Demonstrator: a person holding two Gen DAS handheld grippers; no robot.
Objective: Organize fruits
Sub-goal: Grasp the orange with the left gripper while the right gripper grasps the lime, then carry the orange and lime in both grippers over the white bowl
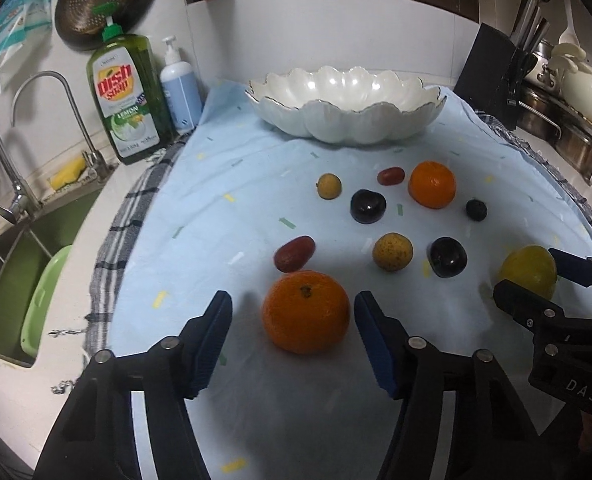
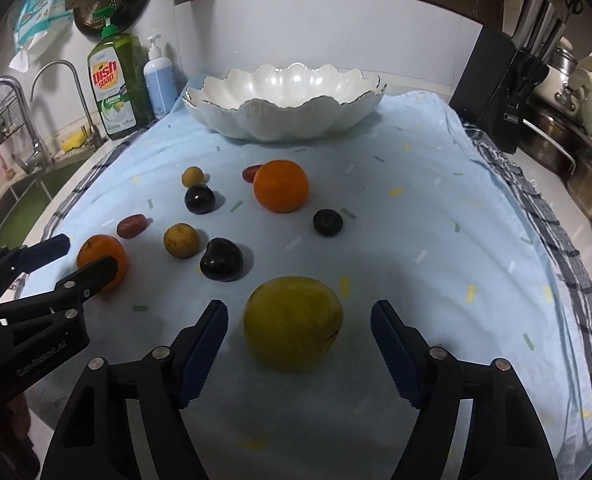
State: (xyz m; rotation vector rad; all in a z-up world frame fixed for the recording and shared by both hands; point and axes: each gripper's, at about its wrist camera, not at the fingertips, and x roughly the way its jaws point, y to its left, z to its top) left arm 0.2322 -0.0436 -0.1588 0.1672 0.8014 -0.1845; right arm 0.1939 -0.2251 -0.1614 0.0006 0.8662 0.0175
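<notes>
Left gripper (image 1: 294,316) being angled down, jaws being held spread either side of the near orange (image 1: 305,311), untouched, right gripper (image 2: 299,322) likewise being held spread around the yellow fruit (image 2: 293,323) on the cloth-covered counter (image 2: 435,216).

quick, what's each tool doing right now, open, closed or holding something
Left tool: open around the near orange, pads not touching it.
Right tool: open around the yellow fruit, pads not touching, nothing held.

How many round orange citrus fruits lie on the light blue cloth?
2. One round orange citrus fruit sits between the left gripper's open fingers, nearest that camera; the other orange lies farther back, before the white scalloped bowl. None seems hidden.
</notes>
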